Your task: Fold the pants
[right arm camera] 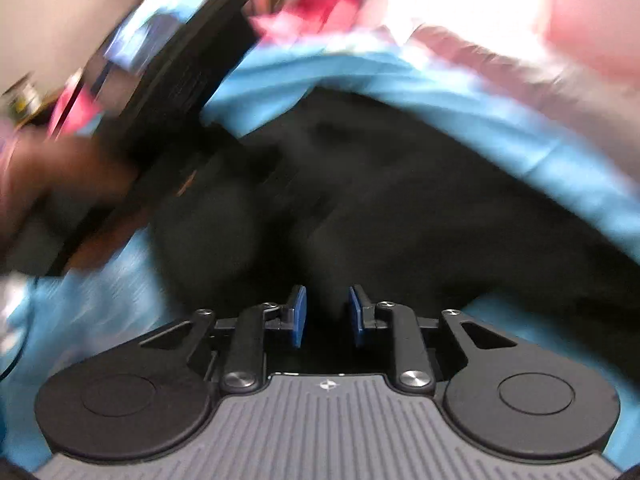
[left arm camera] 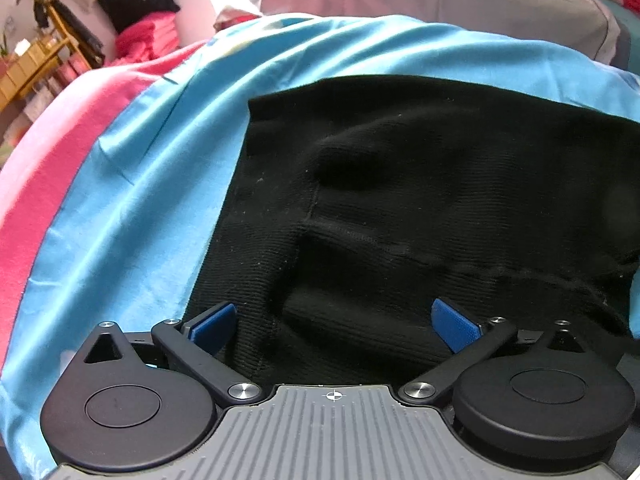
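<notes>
Black pants (left arm camera: 420,200) spread on the blue sheet (left arm camera: 140,200) for folding; left claw (left arm camera: 334,324) wide open over the 6 o'clock edge, right claw (right arm camera: 328,316) narrowly parted, gripping nothing.

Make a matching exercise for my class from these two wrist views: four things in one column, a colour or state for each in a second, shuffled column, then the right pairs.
Things
1. pants
2. sheet
3. left gripper
4. right gripper

Colour or state
A. jaws spread wide
B. black
C. jaws close together, a narrow gap between the pads
D. light blue

Pairs: 1-B, 2-D, 3-A, 4-C
</notes>
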The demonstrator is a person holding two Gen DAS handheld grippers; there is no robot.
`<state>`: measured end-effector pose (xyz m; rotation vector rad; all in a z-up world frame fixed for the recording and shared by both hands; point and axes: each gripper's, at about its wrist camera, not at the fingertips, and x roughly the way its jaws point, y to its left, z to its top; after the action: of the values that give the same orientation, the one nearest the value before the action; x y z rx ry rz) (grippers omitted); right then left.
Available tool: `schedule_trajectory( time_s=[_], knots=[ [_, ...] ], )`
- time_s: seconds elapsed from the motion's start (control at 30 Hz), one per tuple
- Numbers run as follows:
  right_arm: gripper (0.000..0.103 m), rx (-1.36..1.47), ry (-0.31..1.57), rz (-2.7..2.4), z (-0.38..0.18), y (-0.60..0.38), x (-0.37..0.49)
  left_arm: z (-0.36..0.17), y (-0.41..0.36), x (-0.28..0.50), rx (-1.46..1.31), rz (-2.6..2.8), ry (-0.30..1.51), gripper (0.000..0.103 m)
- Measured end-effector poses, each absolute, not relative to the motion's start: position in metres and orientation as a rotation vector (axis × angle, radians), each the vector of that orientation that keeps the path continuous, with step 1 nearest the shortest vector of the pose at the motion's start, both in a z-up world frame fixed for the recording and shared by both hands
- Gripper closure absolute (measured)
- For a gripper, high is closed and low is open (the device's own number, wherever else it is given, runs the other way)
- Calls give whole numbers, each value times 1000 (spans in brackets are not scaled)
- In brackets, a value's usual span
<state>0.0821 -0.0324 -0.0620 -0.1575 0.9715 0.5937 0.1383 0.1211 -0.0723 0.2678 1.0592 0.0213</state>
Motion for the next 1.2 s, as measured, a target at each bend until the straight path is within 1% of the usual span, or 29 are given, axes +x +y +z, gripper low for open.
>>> schedule_trajectory(
  time_s=[0.03, 0.07, 0.1, 0.13, 0.17, 0.2, 0.23, 0.3, 0.37, 0.4, 0.43, 0.47, 0.53, 0.57, 0.6, 0.67, 0.7, 0.73, 0.77, 0.8, 0.87, 0.9, 1.0, 1.03, 1.1, 1.13, 1.17, 1.2],
  knots=[
    [73, -154, 1028, 614, -66, -31, 77, -72, 122, 139, 274, 17, 1064, 0],
    [75, -163, 1006, 624, -61, -35, 68, -72, 123, 138, 284, 14, 1066, 0],
    [77, -128, 1072, 667, -58, -43, 69, -71, 124, 136, 291, 13, 1067, 0],
    [79, -31, 1132, 693, -55, -56, 73, -70, 126, 135, 291, 10, 1069, 0],
    [80, 57, 1141, 680, -50, -72, 74, -69, 129, 134, 286, 10, 1071, 0],
    [79, 68, 1105, 620, -44, -85, 72, -66, 132, 132, 275, 17, 1073, 0],
    [75, 34, 1064, 550, -36, -89, 67, -61, 134, 130, 260, 21, 1071, 0],
    [75, 0, 1007, 411, -30, -108, 62, -48, 135, 121, 241, 25, 1051, 0],
    [75, 31, 1053, 291, -39, -127, 63, -38, 130, 108, 223, 21, 1029, 0],
    [75, 37, 1119, 222, -50, -135, 66, -37, 126, 102, 213, -8, 1034, 0],
    [77, 74, 1162, 216, -59, -139, 58, -41, 119, 96, 222, -46, 1052, 0],
    [77, 110, 1160, 247, -57, -144, 50, -47, 111, 91, 253, -69, 1072, 0],
    [76, 146, 1220, 318, -49, -148, 38, -67, 96, 83, 348, -75, 1124, 0],
    [78, 148, 1234, 345, -47, -146, 31, -72, 94, 77, 358, -79, 1105, 0],
    [80, 142, 1212, 338, -40, -154, 24, -72, 94, 74, 363, -79, 1083, 0],
    [79, 131, 1133, 234, -27, -174, 17, -71, 95, 76, 367, -82, 1099, 0],
    [77, 140, 1093, 161, -21, -186, 13, -70, 96, 79, 363, -81, 1116, 0],
    [72, 156, 1060, 76, -18, -201, 9, -69, 97, 82, 357, -78, 1129, 0],
    [63, 158, 1043, -11, -19, -214, 10, -68, 98, 85, 350, -78, 1141, 0],
    [61, 143, 1046, -95, -24, -227, 9, -69, 98, 86, 346, -77, 1152, 0],
    [60, 149, 1138, -181, -42, -247, 2, -69, 97, 88, 347, -71, 1160, 0],
    [60, 175, 1111, -151, -44, -249, -7, -70, 97, 87, 345, -67, 1162, 0],
    [60, 116, 1136, -65, -38, -246, -29, -72, 100, 92, 319, -54, 1177, 0],
    [60, 136, 1132, -53, -34, -249, -32, -72, 101, 93, 309, -50, 1185, 0],
    [52, 204, 1055, -110, -20, -270, -42, -74, 101, 99, 303, -46, 1198, 0],
    [41, 216, 1011, -180, -15, -283, -45, -74, 102, 100, 304, -44, 1200, 0],
    [35, 217, 984, -255, -15, -290, -45, -75, 101, 101, 308, -42, 1201, 0],
    [35, 219, 969, -331, -15, -303, -47, -75, 101, 101, 311, -39, 1201, 0]
  ],
)
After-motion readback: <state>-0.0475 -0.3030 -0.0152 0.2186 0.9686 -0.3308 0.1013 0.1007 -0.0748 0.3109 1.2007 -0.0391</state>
